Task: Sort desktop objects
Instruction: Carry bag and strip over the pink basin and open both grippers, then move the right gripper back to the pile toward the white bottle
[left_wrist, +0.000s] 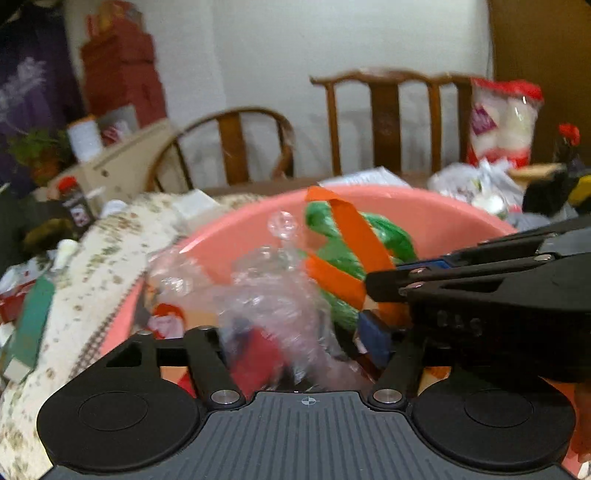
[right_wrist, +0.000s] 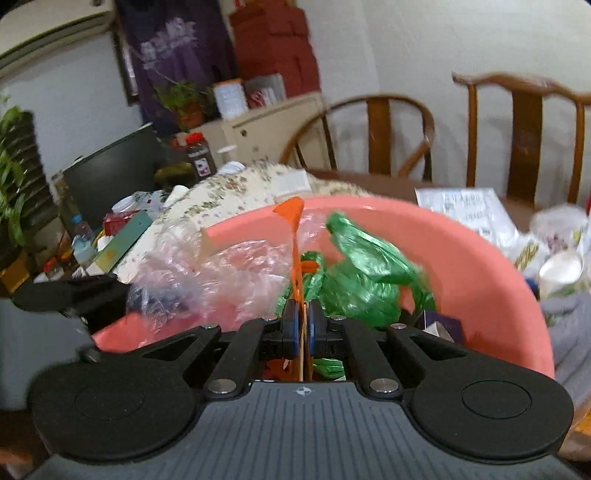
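Over a pink basin (right_wrist: 461, 258) on a cluttered table (right_wrist: 369, 182), both grippers. Right gripper (right_wrist: 303, 325) clamped nearly closed on an orange strip (right_wrist: 295, 236), blue pads (right_wrist: 291, 328) pressing it from both sides; strip rising upright from the jaws, its top end flared near the basin's far rim. Seen from the left wrist, same strip (left_wrist: 354, 236) looping across a green bag (left_wrist: 391, 236) and ending at the right gripper's tip (left_wrist: 388, 284). Left gripper (left_wrist: 295, 339) spread wide, fingers out toward the edges of its own view, nothing pinched; crumpled clear plastic (left_wrist: 266, 295) lying between them, whether touching cannot be told. Inside the basin: clear plastic at the left side, green bag at the middle and right, a dark blue box (left_wrist: 375, 332) at the near edge. Beyond the far rim, a floral cloth (right_wrist: 229, 192), 2 wooden chairs (right_wrist: 380, 125), a white paper (right_wrist: 465, 210) near the table's right edge.
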